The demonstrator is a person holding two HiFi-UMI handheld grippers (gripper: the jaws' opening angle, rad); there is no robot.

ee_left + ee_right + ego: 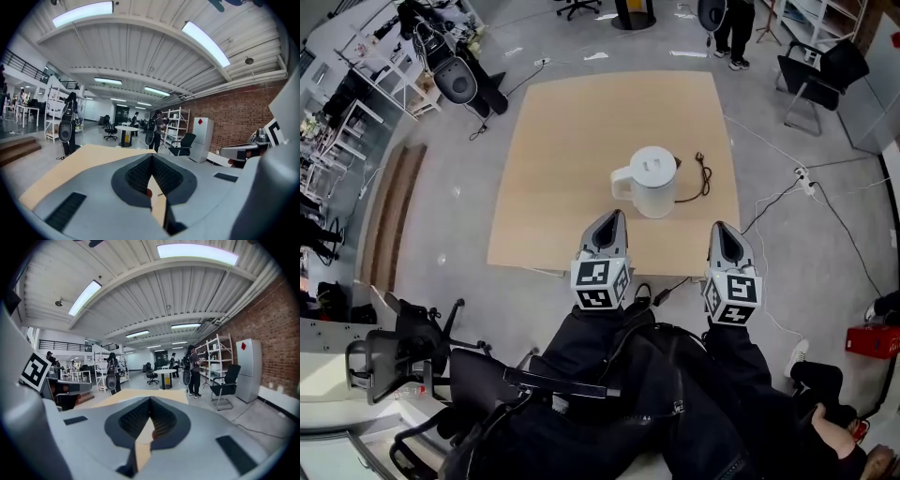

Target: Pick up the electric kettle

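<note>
The white electric kettle stands upright with its lid on, on the light wooden table, its handle to the left. A black cord curls beside it on the right. My left gripper hovers over the table's front edge, just short of the kettle, its jaws shut and empty. My right gripper is level with it, to the kettle's right, also shut and empty. In the left gripper view the left gripper shows only tabletop past its closed tips. The right gripper shows the same in its own view. The kettle appears in neither gripper view.
Black office chairs stand at my lower left and another chair at the far right. A power strip with cables lies on the floor right of the table. A person stands beyond the far edge.
</note>
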